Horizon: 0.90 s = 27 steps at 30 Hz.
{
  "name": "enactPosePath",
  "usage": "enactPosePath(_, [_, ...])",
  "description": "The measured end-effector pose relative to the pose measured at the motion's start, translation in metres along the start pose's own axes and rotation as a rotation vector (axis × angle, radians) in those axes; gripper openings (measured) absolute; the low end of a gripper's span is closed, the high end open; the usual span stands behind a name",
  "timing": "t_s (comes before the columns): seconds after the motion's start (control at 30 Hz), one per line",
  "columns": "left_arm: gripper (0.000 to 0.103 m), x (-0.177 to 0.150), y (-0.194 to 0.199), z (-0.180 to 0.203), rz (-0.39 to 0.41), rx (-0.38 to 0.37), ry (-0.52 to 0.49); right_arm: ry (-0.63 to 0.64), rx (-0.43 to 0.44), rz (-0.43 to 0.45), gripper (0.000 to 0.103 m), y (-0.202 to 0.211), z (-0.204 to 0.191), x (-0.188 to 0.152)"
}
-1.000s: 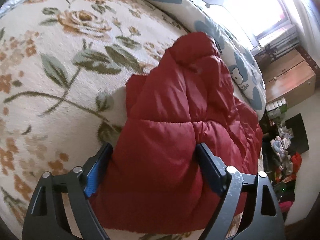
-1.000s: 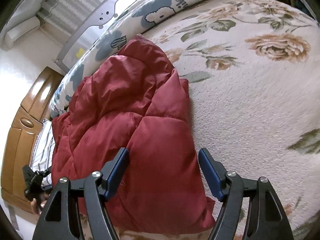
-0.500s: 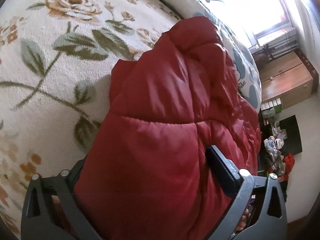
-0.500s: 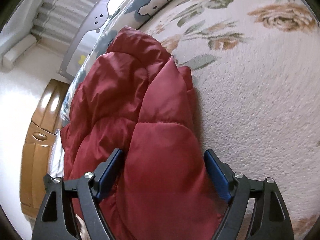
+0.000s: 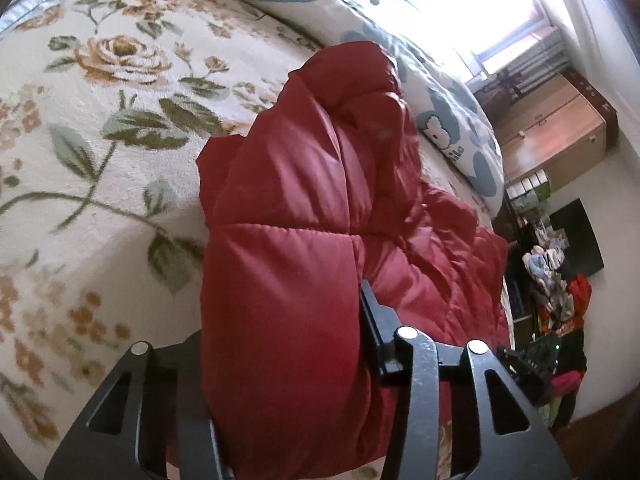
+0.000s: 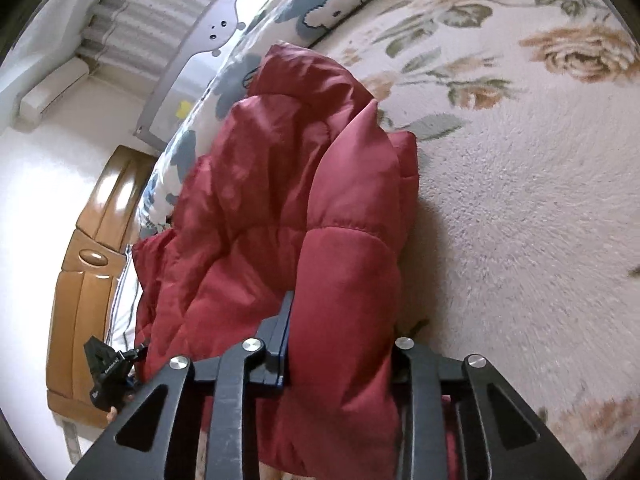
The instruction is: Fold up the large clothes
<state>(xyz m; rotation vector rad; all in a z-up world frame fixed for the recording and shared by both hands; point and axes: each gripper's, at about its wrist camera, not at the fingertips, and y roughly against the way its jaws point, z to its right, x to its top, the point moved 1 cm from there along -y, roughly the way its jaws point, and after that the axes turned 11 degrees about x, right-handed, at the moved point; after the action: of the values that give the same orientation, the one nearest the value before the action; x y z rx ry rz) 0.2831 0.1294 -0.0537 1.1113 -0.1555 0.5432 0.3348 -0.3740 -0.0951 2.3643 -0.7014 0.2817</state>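
A red puffy quilted jacket (image 5: 320,208) lies bunched on a floral bedspread (image 5: 100,120). My left gripper (image 5: 284,328) is shut on the jacket's near padded edge, which bulges between the fingers and hides the left one. In the right wrist view the same jacket (image 6: 248,200) lies to the left, and my right gripper (image 6: 344,332) is shut on a thick padded fold of it. The fold rises above the bedspread (image 6: 520,200) and hides the right finger.
A rolled blue-and-white cartoon quilt (image 5: 452,128) lies along the far side of the bed. A wooden headboard (image 6: 80,280) stands at the left of the right wrist view. A wooden dresser (image 5: 560,136) and floor clutter (image 5: 560,288) lie beyond the bed.
Both grippers moved forward over the jacket's near edge and closed on it. The gripped folds are now lifted and bunched between the fingers.
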Motion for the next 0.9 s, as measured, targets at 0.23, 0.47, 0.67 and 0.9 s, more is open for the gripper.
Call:
enactPosePath(0.23, [0.04,-0.043,0.051,-0.005,-0.015,-0.032,-0.035,0.004,0.03,-0.035,0.027,0.037,-0.012,-0.032])
enactPosePath(0.47, [0.04,-0.093,0.091,-0.018,-0.052,-0.048,-0.046,0.011,0.029,-0.072,0.027,0.076,-0.015,-0.082])
enactPosePath(0.67, [0.04,-0.129,0.108,-0.033,-0.083,-0.054,-0.031,-0.008,0.036,-0.088,0.027,0.097,-0.013,-0.115])
enactPosePath(0.9, [0.047,-0.136,0.095,-0.039,-0.078,0.017,-0.029,-0.021,0.017,-0.098,0.036,0.091,-0.003,-0.118])
